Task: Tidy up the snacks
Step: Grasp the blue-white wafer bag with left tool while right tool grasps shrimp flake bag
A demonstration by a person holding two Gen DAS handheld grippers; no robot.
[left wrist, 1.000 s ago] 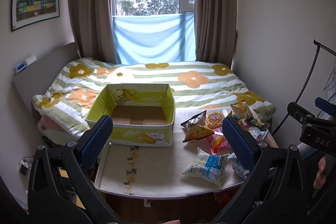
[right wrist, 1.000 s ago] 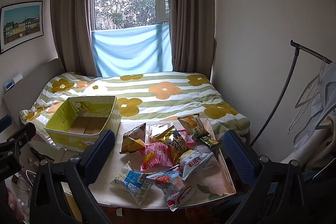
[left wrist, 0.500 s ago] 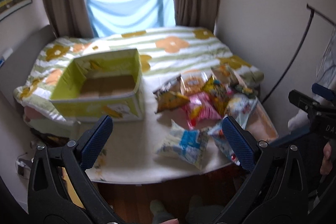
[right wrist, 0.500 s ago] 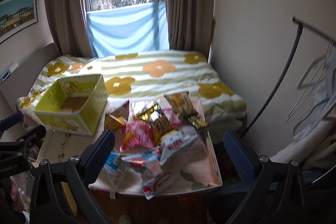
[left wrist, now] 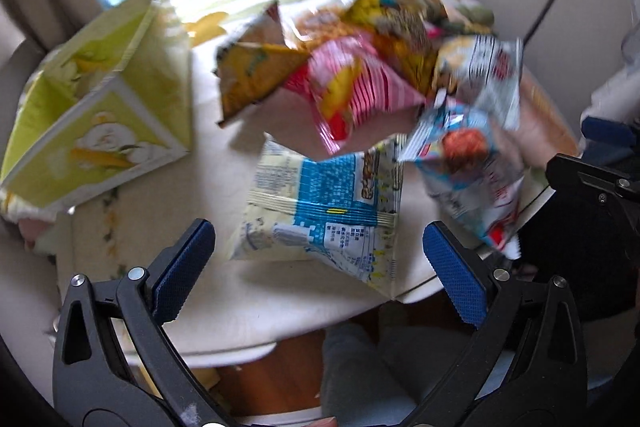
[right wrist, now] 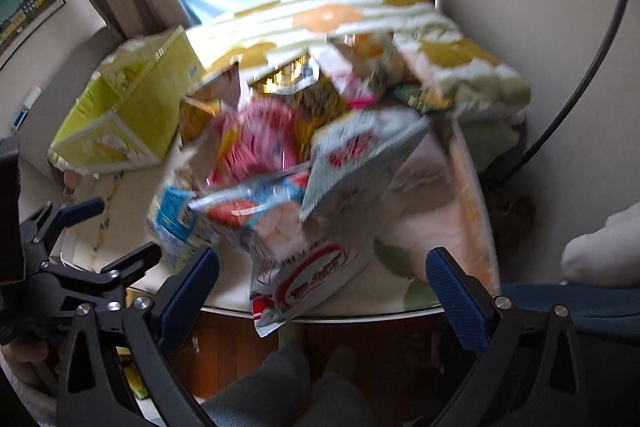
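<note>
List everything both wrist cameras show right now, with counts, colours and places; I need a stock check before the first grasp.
Storage box: one, yellow-green, table's left end, interior hidden.
Blue-and-white packet: one, flat on table, nearest left gripper.
Pink striped packet: one, mid-pile.
Orange packet: one, beside box.
Red-logo white packet: one, overhanging front edge.
Further packets: blurred, count unclear.
Table: one, cream.
Bed quilt: striped, flowered, behind.
Left gripper: open, empty.
Right gripper: open, empty.
</note>
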